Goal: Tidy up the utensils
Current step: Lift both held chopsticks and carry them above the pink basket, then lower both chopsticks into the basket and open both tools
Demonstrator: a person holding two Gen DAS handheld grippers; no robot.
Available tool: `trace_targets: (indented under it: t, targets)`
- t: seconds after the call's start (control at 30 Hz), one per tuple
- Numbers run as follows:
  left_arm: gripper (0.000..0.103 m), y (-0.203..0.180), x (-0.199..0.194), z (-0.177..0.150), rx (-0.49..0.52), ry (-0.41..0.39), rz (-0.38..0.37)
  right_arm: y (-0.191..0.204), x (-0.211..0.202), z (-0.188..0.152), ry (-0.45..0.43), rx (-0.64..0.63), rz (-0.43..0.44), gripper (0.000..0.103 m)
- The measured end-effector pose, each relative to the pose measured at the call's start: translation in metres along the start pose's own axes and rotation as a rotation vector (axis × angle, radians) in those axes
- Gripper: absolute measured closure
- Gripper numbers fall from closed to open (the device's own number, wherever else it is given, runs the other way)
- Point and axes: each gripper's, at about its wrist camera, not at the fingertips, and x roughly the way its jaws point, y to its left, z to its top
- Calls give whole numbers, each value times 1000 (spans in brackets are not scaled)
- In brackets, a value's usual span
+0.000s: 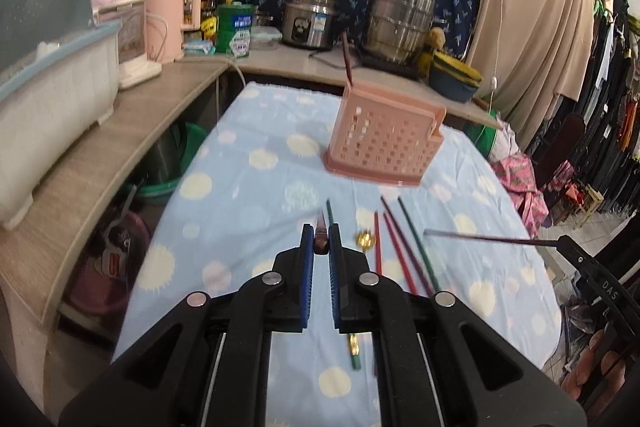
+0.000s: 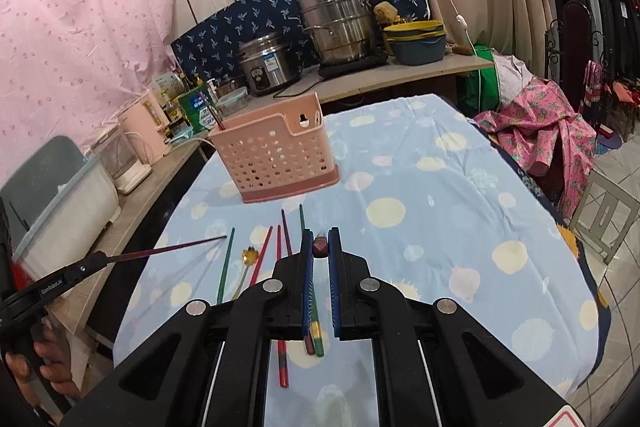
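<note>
- The table [image 2: 440, 187], under a pale blue cloth with cream dots, fills the middle of both views.
- A pink perforated utensil basket [image 1: 386, 139] stands toward the table's far side; one dark chopstick [image 1: 347, 59] stands upright in it.
- Loose chopsticks [image 1: 404, 247], red, green and purple, lie on the cloth nearer than the basket, beside a small gold spoon [image 2: 249, 257].
- The left gripper [image 1: 321, 247] is clenched on a dark maroon chopstick [image 2: 176, 248], which is off the cloth and points toward the basket.
- The right gripper [image 2: 320, 247] is clenched on another dark chopstick [image 1: 488, 237], likewise clear of the cloth.
</note>
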Motion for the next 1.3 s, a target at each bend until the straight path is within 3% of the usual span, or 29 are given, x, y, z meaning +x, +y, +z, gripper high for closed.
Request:
trace_targets:
  t: [0.63,1.0,1.17,1.3]
  targets:
    - [96,-32,-1,132,24,-237,-23,31,12,122,-224,-37,61,96]
    - [96,-54,0,209,15,-483,-33,55,43,192,-406,-36,109,96]
    - [96,-56,27,226,-17,-502,-41,57,77,207,-404,-10,128,96]
    - [96,-58,57,226,-19,-475,-32,53,108,206,-349,4,133,96]
